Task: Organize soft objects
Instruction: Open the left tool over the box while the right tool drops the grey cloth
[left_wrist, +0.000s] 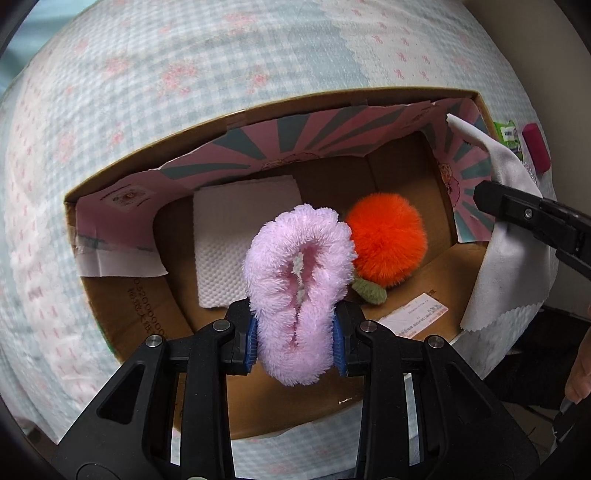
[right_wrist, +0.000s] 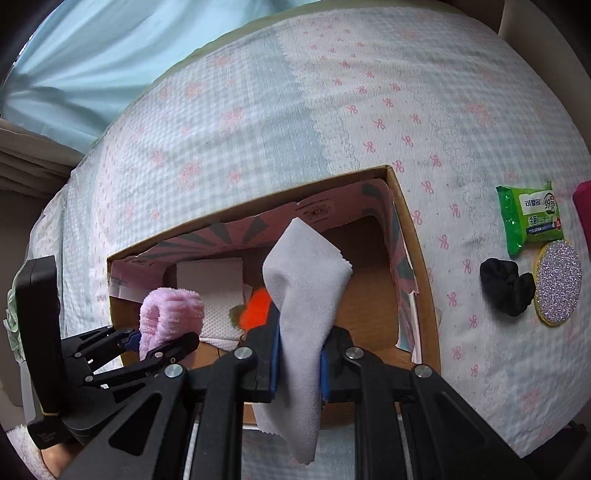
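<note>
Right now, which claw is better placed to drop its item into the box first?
Left, probably. The left claw holds the pink scrunchie over the cardboard box floor. The right claw holds the grey cloth nearer the box's side wall.

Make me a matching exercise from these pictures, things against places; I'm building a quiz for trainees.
Things:
1. pink fluffy scrunchie
2. grey cloth
3. orange pompom
4. black scrunchie

Places:
A. lying on the bedspread, outside the cardboard box
B. clamped in the right gripper
C. lying inside the box
D. clamped in the left gripper

Pairs: 1-D, 2-B, 3-C, 4-A
</note>
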